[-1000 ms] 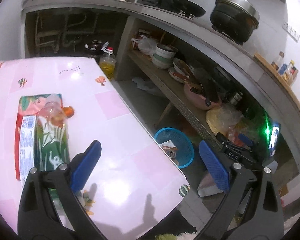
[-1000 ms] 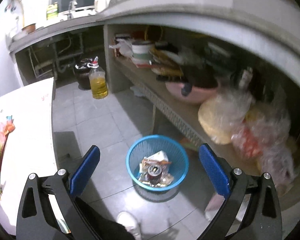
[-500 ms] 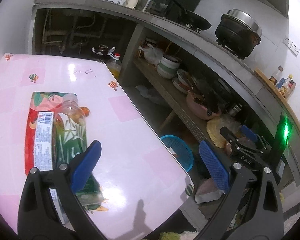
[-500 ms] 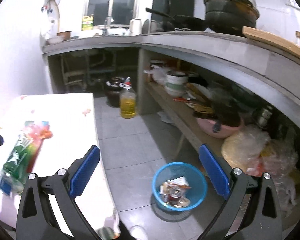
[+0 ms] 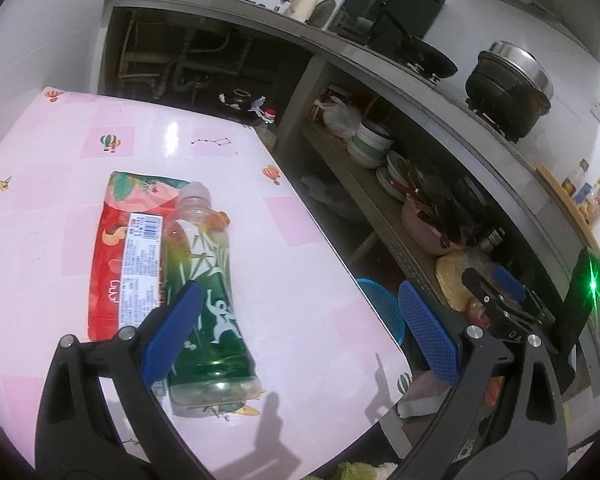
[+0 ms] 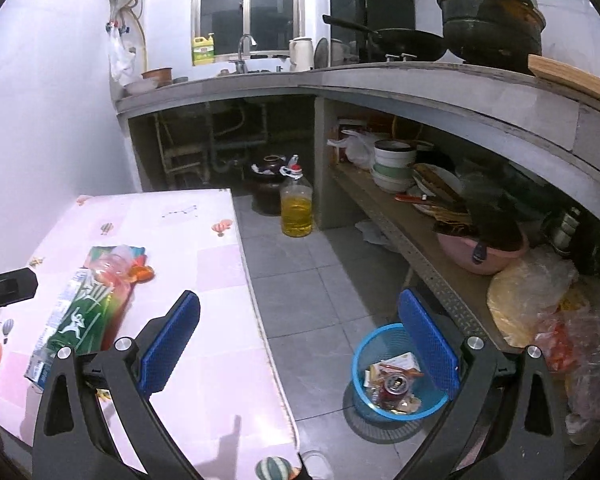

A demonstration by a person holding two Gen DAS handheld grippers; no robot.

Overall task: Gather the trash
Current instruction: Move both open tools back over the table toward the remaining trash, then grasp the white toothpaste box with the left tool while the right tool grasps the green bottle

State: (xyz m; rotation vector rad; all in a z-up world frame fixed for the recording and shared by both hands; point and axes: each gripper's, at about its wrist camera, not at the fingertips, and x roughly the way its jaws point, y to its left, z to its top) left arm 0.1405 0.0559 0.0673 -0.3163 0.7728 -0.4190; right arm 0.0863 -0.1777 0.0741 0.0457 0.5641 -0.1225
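A green-labelled plastic bottle [image 5: 204, 280] lies on its side on a red snack wrapper [image 5: 128, 248] on the pink table [image 5: 300, 280]. Both also show in the right wrist view, the bottle [image 6: 84, 312] and the wrapper [image 6: 136, 256]. My left gripper [image 5: 300, 332] is open and empty, with its left finger over the bottle's lower half. My right gripper [image 6: 300, 344] is open and empty above the table's right edge. A blue trash basket [image 6: 396, 372] with a can and wrappers stands on the floor to the right.
A concrete counter with a low shelf [image 6: 400, 216] of bowls and bags runs along the right. An oil bottle [image 6: 296, 204] and a dark jar [image 6: 268, 184] stand on the tiled floor. My right gripper shows in the left wrist view [image 5: 496, 292].
Both grippers rose and pulled back. The left view swung left so that the bottle and wrapper sit more central. The right view lifted from the basket to take in the table.
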